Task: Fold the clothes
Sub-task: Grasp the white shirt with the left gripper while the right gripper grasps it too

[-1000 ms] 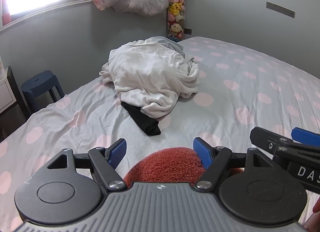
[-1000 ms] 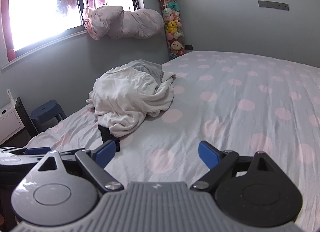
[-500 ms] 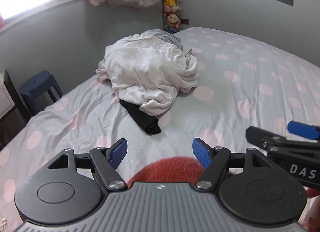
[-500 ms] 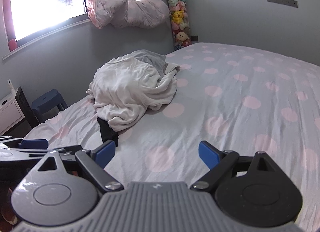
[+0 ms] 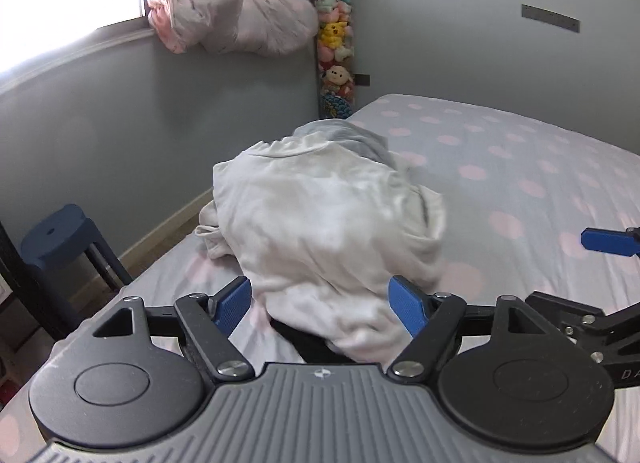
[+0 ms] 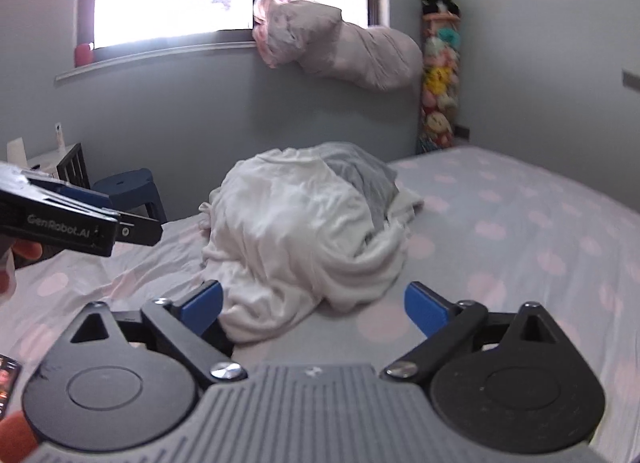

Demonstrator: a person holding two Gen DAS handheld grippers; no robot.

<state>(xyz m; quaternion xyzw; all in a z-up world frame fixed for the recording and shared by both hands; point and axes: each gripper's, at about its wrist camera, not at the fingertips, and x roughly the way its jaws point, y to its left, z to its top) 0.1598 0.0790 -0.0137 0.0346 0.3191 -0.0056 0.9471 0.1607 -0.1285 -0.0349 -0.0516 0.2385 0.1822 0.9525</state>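
A crumpled pile of white clothes [image 5: 324, 223] lies on the bed, with a grey garment [image 5: 344, 135] at its far side and a black garment [image 5: 308, 343] poking out under its near edge. The pile also shows in the right wrist view [image 6: 300, 231]. My left gripper [image 5: 324, 305] is open and empty, its blue fingers on either side of the pile's near edge, just short of it. My right gripper [image 6: 312, 305] is open and empty, close before the pile. Each gripper shows at the edge of the other's view.
The bed has a grey sheet with pink dots [image 5: 520, 183]. A blue stool [image 5: 60, 235] stands left of the bed by the wall. A bundled duvet [image 5: 232, 19] rests on the window sill, and a tube of plush toys [image 5: 334, 43] stands in the corner.
Both grippers have moved forward toward the clothes pile, which now fills the space between the fingers. The red fuzzy thing under the left gripper has dropped out of view. The jaws stay open.
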